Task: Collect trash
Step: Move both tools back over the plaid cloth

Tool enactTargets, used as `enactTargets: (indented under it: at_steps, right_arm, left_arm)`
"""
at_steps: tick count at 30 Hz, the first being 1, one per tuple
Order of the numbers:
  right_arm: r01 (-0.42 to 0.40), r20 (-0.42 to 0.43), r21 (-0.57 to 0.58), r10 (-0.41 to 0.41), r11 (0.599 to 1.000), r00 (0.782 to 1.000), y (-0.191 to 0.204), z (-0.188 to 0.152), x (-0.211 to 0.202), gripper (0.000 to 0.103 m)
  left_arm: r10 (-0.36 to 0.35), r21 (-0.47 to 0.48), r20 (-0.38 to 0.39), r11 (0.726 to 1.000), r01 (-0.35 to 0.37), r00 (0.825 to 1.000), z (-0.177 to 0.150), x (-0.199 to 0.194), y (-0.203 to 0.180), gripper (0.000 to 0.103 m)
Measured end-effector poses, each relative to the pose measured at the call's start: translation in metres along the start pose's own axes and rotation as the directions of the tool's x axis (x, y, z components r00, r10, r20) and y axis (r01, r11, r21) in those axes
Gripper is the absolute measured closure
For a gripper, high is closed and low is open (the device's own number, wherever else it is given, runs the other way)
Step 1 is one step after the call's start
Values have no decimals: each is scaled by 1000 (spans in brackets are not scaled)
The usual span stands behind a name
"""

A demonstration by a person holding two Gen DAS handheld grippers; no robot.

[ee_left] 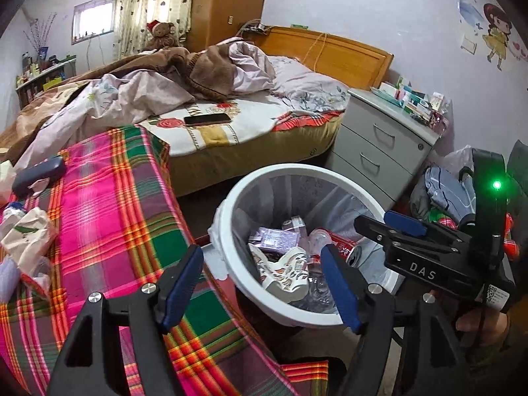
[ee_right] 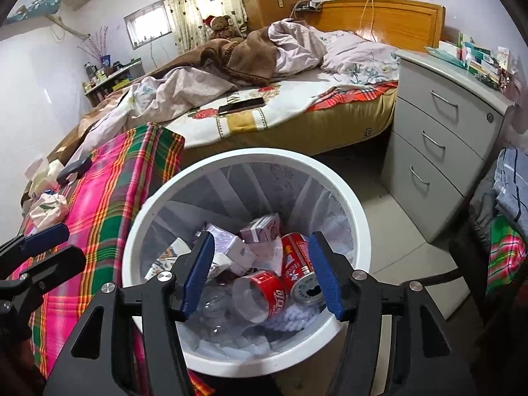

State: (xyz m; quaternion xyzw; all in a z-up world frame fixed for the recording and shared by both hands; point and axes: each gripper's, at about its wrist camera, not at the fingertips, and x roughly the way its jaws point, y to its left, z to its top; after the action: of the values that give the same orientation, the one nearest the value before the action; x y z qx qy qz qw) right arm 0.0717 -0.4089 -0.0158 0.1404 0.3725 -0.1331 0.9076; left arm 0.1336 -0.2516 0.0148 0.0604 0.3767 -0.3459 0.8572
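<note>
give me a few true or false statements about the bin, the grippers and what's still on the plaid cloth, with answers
1. The white trash bin holds red cans. True.
2. The right gripper grips a can. False: its jaws are open and hold nothing, above the bin.
3. A phone lies on the bed. True.
4. The plaid cloth has been cleared of trash. False: crumpled paper lies on it.
5. The left gripper is shut on a carton. False: it is open and empty.
6. The nightstand has three drawers. True.
</note>
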Motion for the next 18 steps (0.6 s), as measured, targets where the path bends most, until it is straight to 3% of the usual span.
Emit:
enactTargets:
  at_steps: [18]
  right_arm:
    - [-66,61,-42,68,997,996,47,-6,-22,42]
  left_arm:
    - [83,-59,87,995,-78,993,-18,-57,45,28]
